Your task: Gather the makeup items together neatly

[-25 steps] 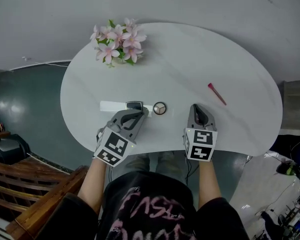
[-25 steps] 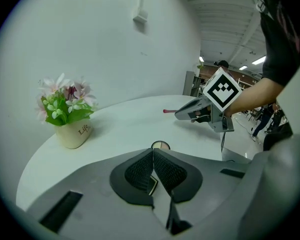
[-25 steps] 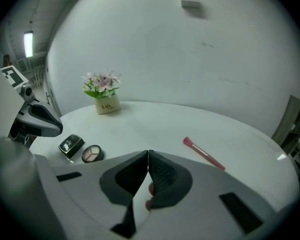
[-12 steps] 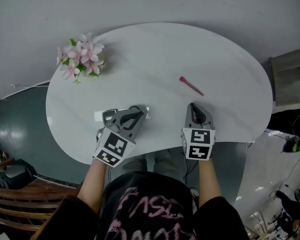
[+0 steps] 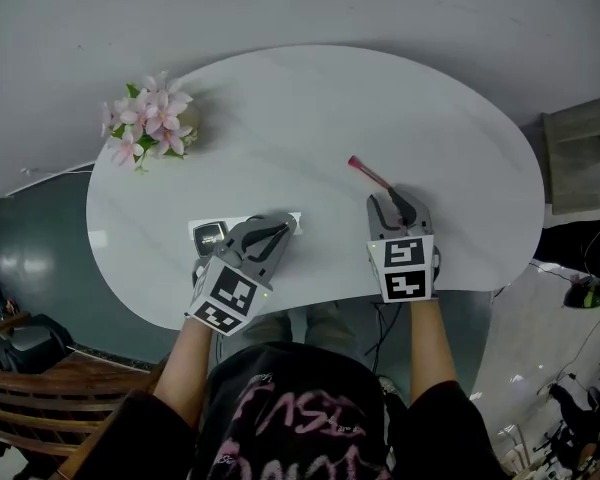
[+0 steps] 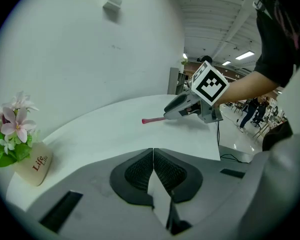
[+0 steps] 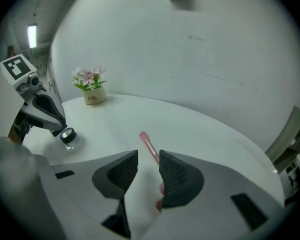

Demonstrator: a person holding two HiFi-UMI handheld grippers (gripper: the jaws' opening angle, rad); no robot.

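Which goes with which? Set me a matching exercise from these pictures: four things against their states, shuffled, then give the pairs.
Things:
1 pink makeup stick
2 flower pot
3 left gripper
4 right gripper

States:
a jaws together
b lying flat on the table
c jaws apart
d standing upright

Pairs: 1-b, 2-d, 3-a, 4-c.

The right gripper's jaws have just been opening. The stick lies in their gap beside one jaw, not pinched.

White kidney-shaped surface (image 5: 310, 108), pot of pink flowers (image 5: 145, 128) at its far left edge, slim pink makeup stick (image 5: 366, 172) lying right of centre, flat white strip (image 5: 194, 234) near the front edge, dark square compact (image 5: 210, 234) on it, small round jar (image 7: 67, 134) nearby
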